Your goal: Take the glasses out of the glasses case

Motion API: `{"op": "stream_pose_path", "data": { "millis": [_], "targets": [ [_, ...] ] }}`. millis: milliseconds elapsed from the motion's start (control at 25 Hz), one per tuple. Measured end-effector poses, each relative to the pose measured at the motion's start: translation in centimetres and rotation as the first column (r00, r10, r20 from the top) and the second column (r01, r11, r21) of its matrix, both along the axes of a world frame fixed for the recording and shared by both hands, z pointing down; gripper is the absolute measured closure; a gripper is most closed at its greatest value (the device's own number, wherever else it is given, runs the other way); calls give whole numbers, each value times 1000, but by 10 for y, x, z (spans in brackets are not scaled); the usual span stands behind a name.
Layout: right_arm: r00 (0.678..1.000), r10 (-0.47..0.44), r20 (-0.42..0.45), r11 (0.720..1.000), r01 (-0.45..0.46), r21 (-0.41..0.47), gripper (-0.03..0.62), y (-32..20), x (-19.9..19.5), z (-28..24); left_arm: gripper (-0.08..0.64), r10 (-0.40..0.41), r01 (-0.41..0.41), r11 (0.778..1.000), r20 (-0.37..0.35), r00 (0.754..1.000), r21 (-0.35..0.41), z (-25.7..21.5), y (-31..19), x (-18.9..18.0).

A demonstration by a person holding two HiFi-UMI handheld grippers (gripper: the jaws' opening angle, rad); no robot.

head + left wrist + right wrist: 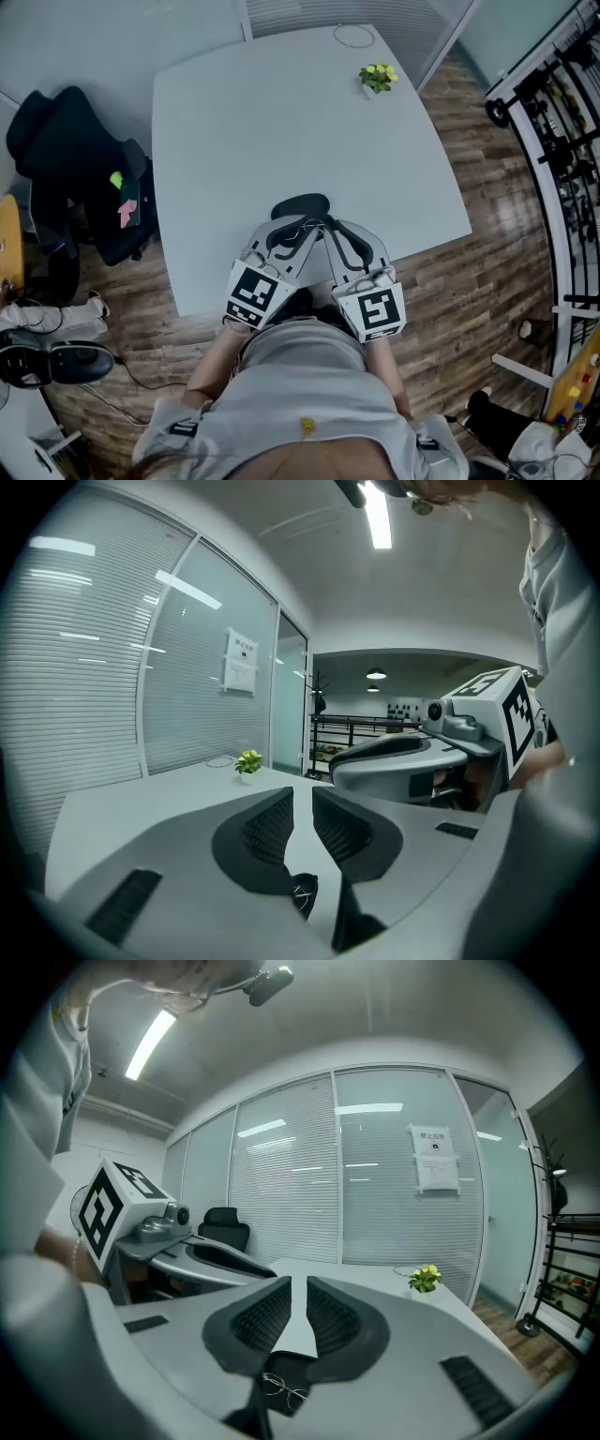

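Glasses [281, 1388] lie inside the open glasses case [300, 204], lower centre of the head view, near the table's [281, 103] front edge. My left gripper [302, 803] and right gripper [298, 1288] hang just over it, jaws narrowly apart, gripping nothing.

can read no text, number or brand anywhere; on the white notice [434, 1160] stuck to the glass partition [375, 1185], only print too small to make out.
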State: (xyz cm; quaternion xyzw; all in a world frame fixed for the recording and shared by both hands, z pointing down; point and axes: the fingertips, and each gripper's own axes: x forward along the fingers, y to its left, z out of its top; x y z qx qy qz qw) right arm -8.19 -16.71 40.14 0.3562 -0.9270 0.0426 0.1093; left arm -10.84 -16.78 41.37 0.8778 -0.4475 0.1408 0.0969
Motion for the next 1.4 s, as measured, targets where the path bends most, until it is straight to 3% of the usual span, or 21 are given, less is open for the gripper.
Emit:
{"op": "stream_pose_path", "data": {
  "millis": [400,880,1000,1080,1200,1280,1400],
  "targets": [
    [995,91,-39,995,-93,-35,549,-2,6,15,483,127,-117,990,141,982,-81,53,-3,-4],
    [989,129,-69,988,-134,-76,549,-25,24,33,483,198,-151,963,207,958,-223,120,-10,-7],
    [988,137,-69,986,-143,-86,549,-28,29,36,485,226,-159,952,252,941,-260,140,-9,-7],
    [987,143,-73,985,-149,-92,549,-27,34,38,485,262,-175,942,302,917,-287,154,-7,-7],
    [986,148,-80,983,-155,-100,549,-25,38,41,485,328,-203,923,389,861,-327,178,-2,-8],
    [985,153,-83,981,-162,-106,549,-24,42,43,486,376,-222,906,444,813,-360,195,1,-9],
    [983,163,-89,978,-173,-119,549,-24,50,45,492,441,-250,885,535,720,-393,217,2,-9]
  ]
}}
